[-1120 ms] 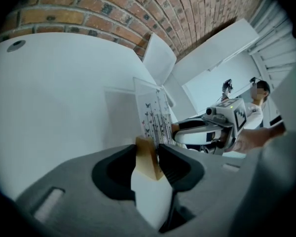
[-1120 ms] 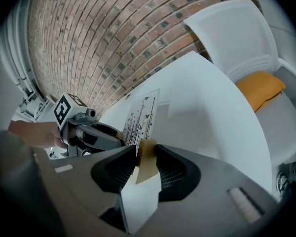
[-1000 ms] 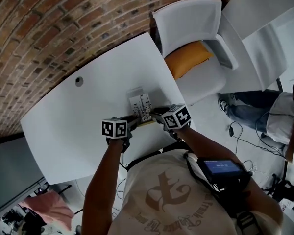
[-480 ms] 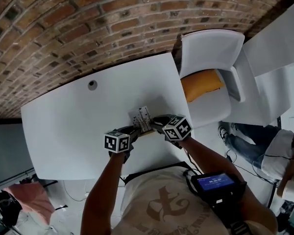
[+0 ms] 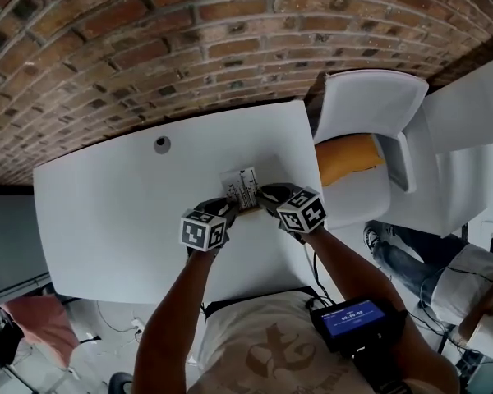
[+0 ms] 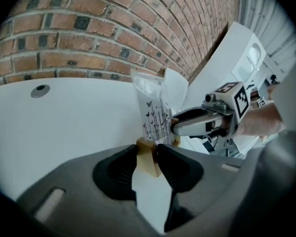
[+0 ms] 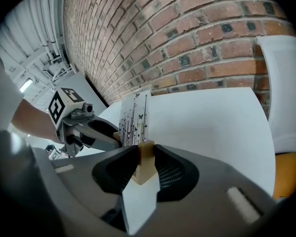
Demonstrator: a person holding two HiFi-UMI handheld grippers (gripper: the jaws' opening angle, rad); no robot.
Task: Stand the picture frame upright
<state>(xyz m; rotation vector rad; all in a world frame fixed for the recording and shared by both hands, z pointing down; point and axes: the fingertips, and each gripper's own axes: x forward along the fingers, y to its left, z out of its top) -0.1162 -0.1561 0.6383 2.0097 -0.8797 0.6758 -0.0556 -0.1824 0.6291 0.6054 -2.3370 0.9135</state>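
Your left gripper [image 6: 148,157]: the jaws are clamped on one end of the pale wooden base [image 6: 148,166] of the picture frame [image 6: 155,113], a pad pressing on each side of the block.

Your right gripper [image 7: 145,158]: the jaws are closing, with the opposite end of the same base between them and both pads against the wood. In the head view the two grippers meet at the frame from 7 o'clock and 4 o'clock, their marker cubes nearest your body.

Picture frame: a clear sheet printed with dark stems and butterflies rises roughly upright from the base, leaning slightly. It stands over the near right part of the white table [image 5: 107,195]. You cannot tell whether the base rests on the tabletop or is lifted just off it.

Surroundings, head view, read from the frame:
- Round cable hole [image 5: 162,144] in the tabletop at 10 o'clock, well apart from the frame.
- Brick wall [image 5: 189,48] at 12 o'clock, along the table's far edge.
- White chair [image 5: 370,105] at 2 o'clock, beside the table's right edge, with an orange cushion [image 5: 349,156] on its seat.
- Another person's legs [image 5: 419,269] in jeans at 4 o'clock, on the floor beyond the chair.
- Dark device with a lit blue screen [image 5: 353,318] at 5 o'clock, at your chest.
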